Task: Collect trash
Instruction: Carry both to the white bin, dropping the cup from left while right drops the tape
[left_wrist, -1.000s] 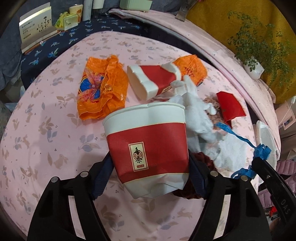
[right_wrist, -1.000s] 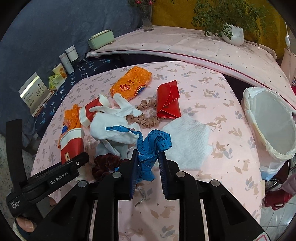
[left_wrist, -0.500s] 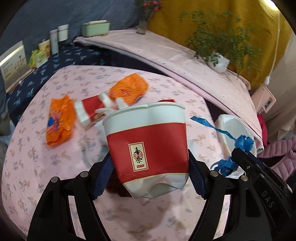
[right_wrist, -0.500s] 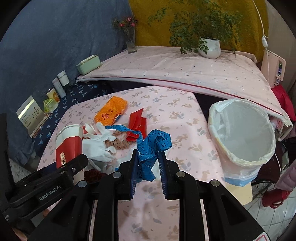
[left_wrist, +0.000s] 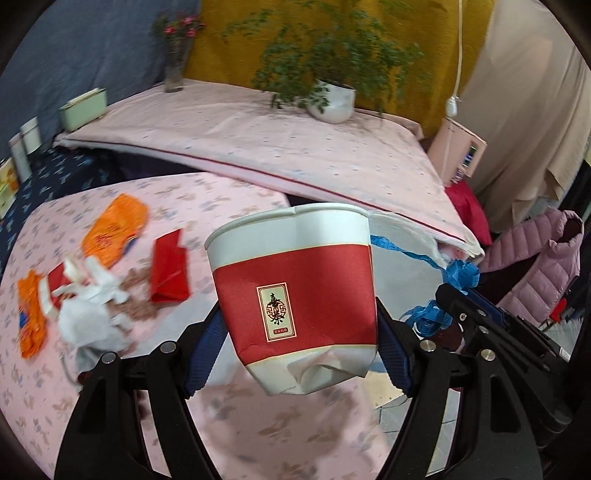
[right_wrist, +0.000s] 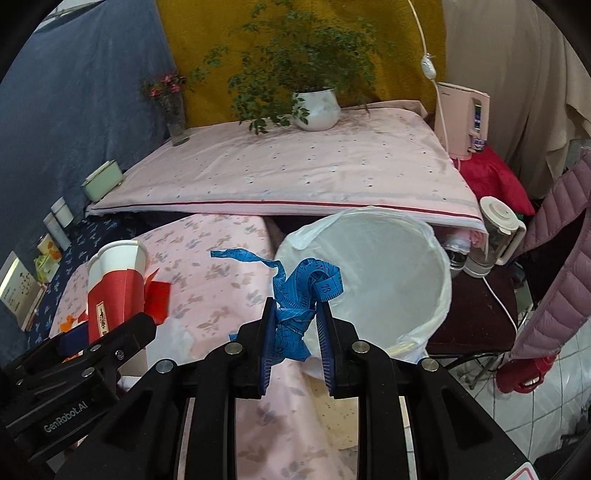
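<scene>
My left gripper (left_wrist: 299, 339) is shut on a crushed red and white paper cup (left_wrist: 295, 291), held in the air over the table's right edge; the cup also shows in the right wrist view (right_wrist: 114, 284). My right gripper (right_wrist: 297, 317) is shut on a bunched blue measuring tape (right_wrist: 299, 291), held just left of the white-lined trash bin (right_wrist: 391, 273). The tape also shows in the left wrist view (left_wrist: 454, 277). On the pink table (left_wrist: 258, 424) lie orange wrappers (left_wrist: 114, 229), a red pouch (left_wrist: 168, 269), white tissue (left_wrist: 92, 314) and another flattened red cup (left_wrist: 55, 288).
A raised pink-covered bench (right_wrist: 288, 173) stands behind the table with a potted plant (right_wrist: 317, 107), a flower vase (right_wrist: 173, 114) and a green box (right_wrist: 103, 181). A blender (right_wrist: 495, 236), a pink appliance (right_wrist: 461, 122) and a pink jacket (right_wrist: 554, 266) are on the right.
Both grippers have lifted and swung right, away from the trash pile and toward the bin. The cup and the tape stay gripped. The bin now fills the middle of the right wrist view.
</scene>
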